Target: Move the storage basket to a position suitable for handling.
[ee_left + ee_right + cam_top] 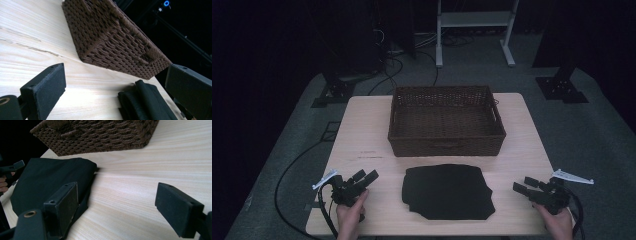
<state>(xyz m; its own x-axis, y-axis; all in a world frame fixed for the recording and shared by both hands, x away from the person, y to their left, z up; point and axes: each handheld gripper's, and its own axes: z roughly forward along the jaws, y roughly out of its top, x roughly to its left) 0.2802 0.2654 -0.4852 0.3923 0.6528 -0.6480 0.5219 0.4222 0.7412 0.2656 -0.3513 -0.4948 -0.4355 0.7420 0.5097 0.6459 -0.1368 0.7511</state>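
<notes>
A folded black cloth (447,191) lies flat on the pale wooden table (362,130), in the lower centre of the high view, just in front of a brown wicker basket (446,148) that fills the middle of that frame. The cloth looks soft, light and limp: in the left gripper view its layered edge (142,100) shows as several stacked folds at the lower right, so it will likely sag and unfold if lifted from one point only. A sensible hold is judged to be on the two side edges, one per gripper, pinching through all the layers; the matte fabric should not slip between the padded jaws, and nothing about it seems fragile. The left gripper (358,181) rests at the lower left of the high view with its jaws spread and nothing between them, a little apart from the cloth. The right gripper (528,186) sits at the lower right, jaws likewise wide apart and empty, with one jaw just beside the cloth's edge in the right gripper view. The basket, stiff and woven, with a handle slot in its side wall, holds nothing as far as its dim interior shows.
</notes>
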